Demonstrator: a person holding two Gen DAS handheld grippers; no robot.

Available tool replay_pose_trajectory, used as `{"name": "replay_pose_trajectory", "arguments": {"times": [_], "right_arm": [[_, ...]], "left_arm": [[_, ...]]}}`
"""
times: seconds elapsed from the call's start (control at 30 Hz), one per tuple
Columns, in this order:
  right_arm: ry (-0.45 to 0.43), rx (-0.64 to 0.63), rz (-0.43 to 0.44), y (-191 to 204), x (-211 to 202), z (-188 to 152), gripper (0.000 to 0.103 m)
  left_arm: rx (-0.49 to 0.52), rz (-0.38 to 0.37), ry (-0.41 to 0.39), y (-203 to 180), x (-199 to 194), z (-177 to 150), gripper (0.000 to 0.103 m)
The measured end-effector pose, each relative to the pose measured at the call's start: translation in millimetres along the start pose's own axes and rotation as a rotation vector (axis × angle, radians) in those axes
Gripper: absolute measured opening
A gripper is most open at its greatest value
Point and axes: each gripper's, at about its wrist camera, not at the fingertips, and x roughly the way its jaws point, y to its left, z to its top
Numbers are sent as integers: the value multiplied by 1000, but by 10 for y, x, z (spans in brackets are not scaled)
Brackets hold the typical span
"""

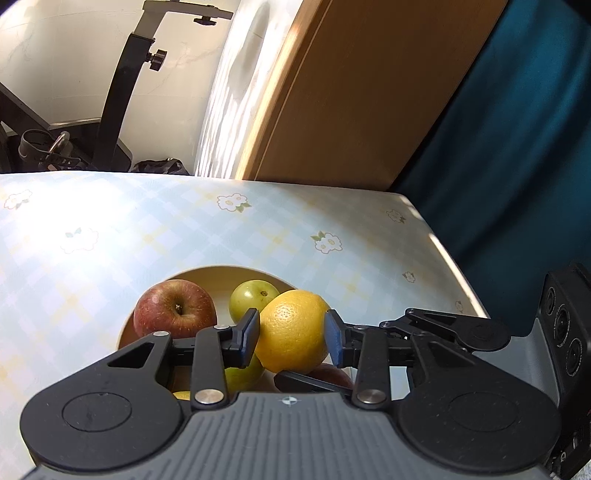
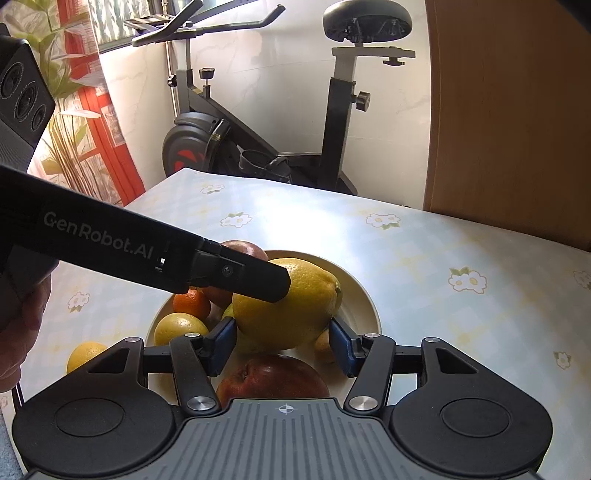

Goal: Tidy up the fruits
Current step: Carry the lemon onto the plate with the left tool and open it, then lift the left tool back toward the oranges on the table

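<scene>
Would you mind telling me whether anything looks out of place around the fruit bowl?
One yellow citrus fruit lies on the tablecloth outside the bowl, by its left rim, while the other fruits sit inside.

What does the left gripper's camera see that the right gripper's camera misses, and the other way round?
Only the left wrist view shows the green fruit and a blue curtain. Only the right wrist view shows the small orange, a yellow fruit outside the bowl and the exercise bike's saddle. Both show the big yellow citrus clamped by the left gripper, red apples and the bowl.
</scene>
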Motion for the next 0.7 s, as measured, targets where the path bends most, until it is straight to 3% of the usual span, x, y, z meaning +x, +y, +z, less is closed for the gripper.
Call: {"name": "replay_pose_trajectory", "arguments": {"times": [0.37,0.7], "right_arm": [[11,-11,-25,-20,-85,-104,53],[-49,5,-30,39,-407,-231,53]], "left_arm": [[-2,58,-31,36,-103,-6,40],[38,152,-107,46,-525,-175,40]]}}
